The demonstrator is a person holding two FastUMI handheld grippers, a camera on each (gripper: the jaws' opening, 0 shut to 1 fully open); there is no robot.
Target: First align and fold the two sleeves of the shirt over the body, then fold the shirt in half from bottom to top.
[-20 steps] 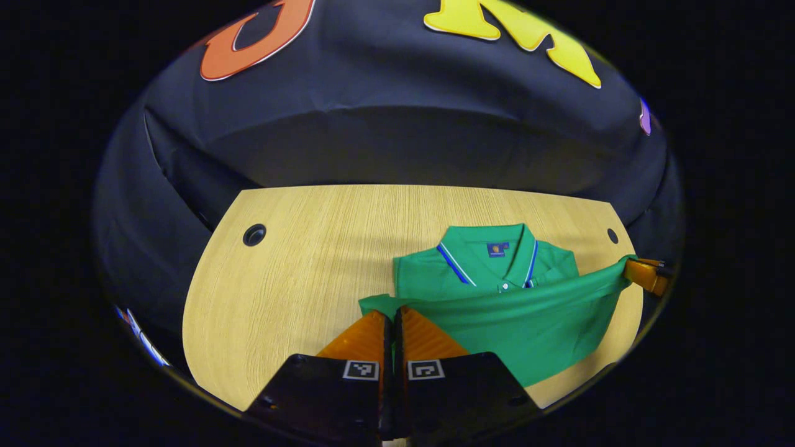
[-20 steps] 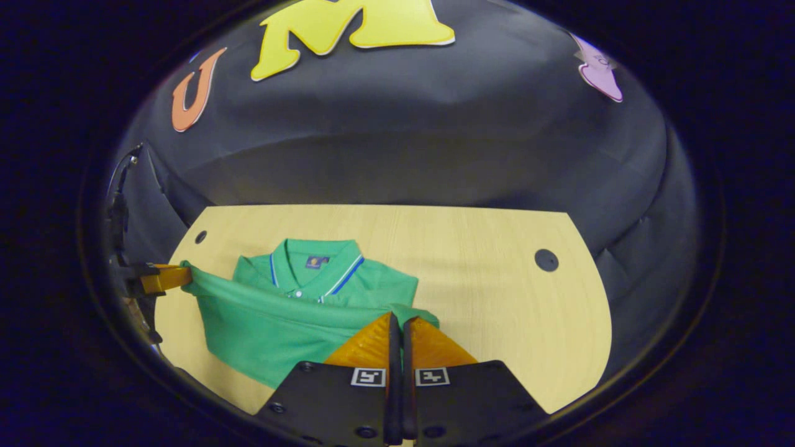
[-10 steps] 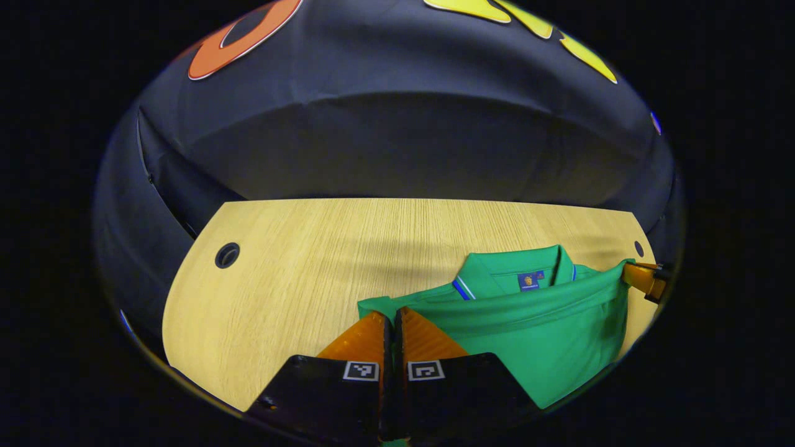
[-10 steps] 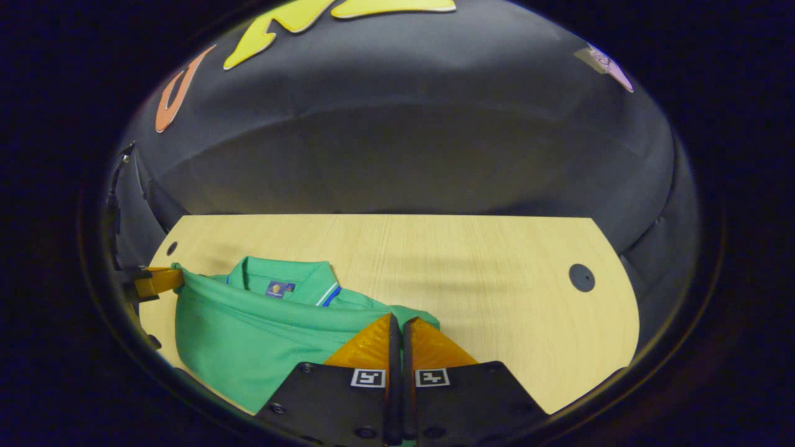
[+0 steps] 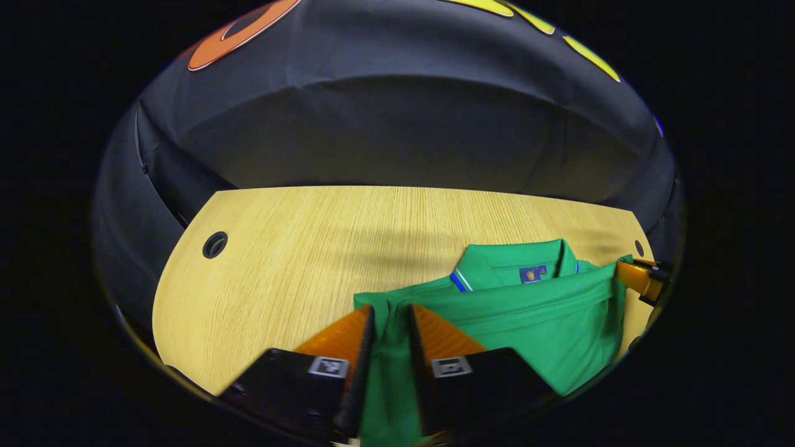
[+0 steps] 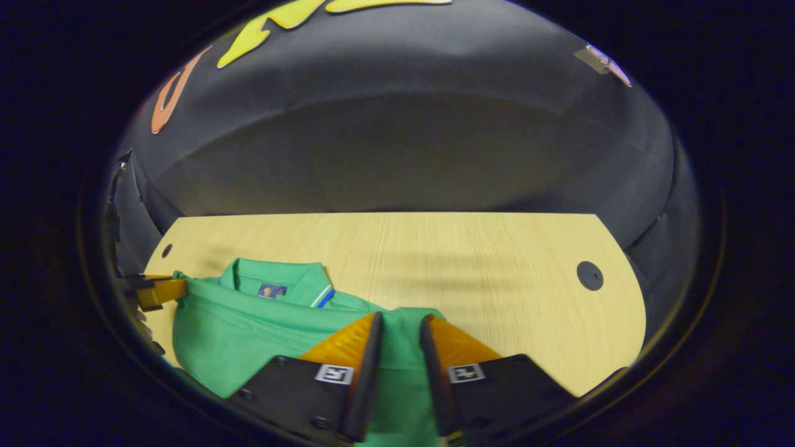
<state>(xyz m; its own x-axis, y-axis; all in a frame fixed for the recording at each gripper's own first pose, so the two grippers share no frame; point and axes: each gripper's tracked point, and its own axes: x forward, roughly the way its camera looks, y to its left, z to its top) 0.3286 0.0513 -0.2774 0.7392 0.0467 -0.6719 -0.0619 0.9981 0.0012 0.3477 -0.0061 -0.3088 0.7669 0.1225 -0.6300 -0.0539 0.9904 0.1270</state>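
- My left claw (image 5: 390, 316) sits low over the counter (image 5: 298, 248), fingers parted, green cloth lying loose in the gap.
- My right claw (image 6: 400, 326) is level beside it, likewise spread over the cloth.
- The green shirt (image 5: 534, 316) lies folded on the counter, its hem drawn up to the collar (image 5: 515, 264).

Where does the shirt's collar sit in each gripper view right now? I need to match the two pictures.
Left gripper view: the collar lies right of centre, just above the folded green shirt, near the other tongs at the right edge.
Right gripper view: the collar lies at lower left, beside the other tongs at the left edge.
Shared landmark: the small dark label inside the collar.
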